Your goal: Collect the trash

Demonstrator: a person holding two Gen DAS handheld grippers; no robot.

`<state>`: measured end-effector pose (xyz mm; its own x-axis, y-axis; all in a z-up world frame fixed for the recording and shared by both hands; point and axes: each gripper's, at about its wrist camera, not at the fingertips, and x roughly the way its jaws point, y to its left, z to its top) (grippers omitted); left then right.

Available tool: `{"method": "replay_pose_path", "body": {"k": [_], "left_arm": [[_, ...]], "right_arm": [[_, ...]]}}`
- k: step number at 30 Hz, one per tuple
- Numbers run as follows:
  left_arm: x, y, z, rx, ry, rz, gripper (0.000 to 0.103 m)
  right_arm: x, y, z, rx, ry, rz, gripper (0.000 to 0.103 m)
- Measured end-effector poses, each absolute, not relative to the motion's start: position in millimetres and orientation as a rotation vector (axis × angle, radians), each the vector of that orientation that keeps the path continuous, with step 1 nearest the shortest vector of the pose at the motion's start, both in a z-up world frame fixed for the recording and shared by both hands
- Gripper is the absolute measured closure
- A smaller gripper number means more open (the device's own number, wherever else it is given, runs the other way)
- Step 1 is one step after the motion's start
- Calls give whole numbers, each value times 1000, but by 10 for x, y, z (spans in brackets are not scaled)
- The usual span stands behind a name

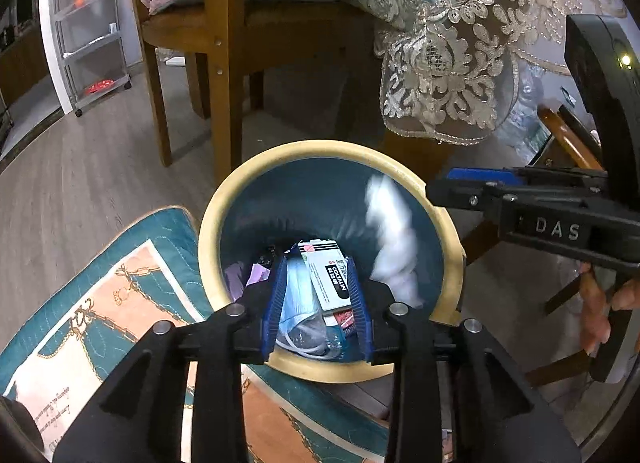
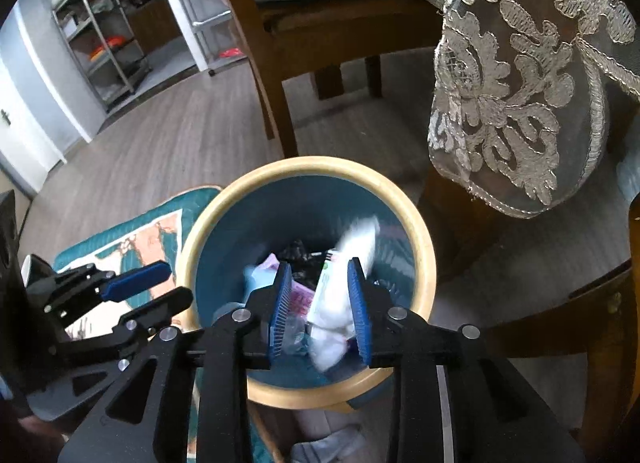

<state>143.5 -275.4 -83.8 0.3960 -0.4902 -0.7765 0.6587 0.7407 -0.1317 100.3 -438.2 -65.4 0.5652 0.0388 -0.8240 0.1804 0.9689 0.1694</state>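
Trash bin (image 1: 450,259) holds a mask (image 1: 298,303), carton (image 1: 330,275) and blurred tissue (image 2: 344,303); both grippers' fingers (image 2: 282,303) spread, empty.

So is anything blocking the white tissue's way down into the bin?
Nothing visible. The white tissue appears blurred inside the open bin, between the spread fingers of the right hand-held gripper, with only other trash below.

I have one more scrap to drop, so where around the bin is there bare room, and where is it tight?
Bare wood floor lies open between the trash bin, the chair legs and the metal shelf. It is crowded on the bin's near-left by the teal rug, and far-right under the hanging lace tablecloth.
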Motion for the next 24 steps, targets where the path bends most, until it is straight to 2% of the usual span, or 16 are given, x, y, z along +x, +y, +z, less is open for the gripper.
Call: {"method": "replay_pose_path", "body": {"k": [6,11,12,13,15,16,17,18,19,22,24], "left_arm": [[1307,-2620,-652,211,882,-740,72],[1044,-2429,-300,230,840,-746,71],[960,-2359,-208,220,828,-746,66],[909,-2316,-157,209,823,-748,55],[798,-2208,-47,189,813,-738,40],[725,-2139,18,186,801,-732,34],[674,-2092,55,191,793,-722,29],[631,-2052,85,197,787,-702,17],[565,-1993,120,197,783,-681,11],[460,-1886,180,181,783,-664,6],[427,-1873,196,185,771,-660,6]], "right_arm": [[852,-4390,-508,266,940,-91,72],[524,-4372,-205,313,881,-105,72],[442,-4361,-151,318,869,-113,72],[377,-4351,-115,322,862,-114,72],[225,-4298,-51,313,851,-116,70],[134,-4262,-26,300,850,-121,67],[45,-4229,-2,292,847,-128,58],[-24,-4213,23,292,842,-131,48],[-105,-4190,47,293,837,-130,44],[-279,-4120,102,261,819,-150,31],[-342,-4100,127,247,802,-166,15]]}}
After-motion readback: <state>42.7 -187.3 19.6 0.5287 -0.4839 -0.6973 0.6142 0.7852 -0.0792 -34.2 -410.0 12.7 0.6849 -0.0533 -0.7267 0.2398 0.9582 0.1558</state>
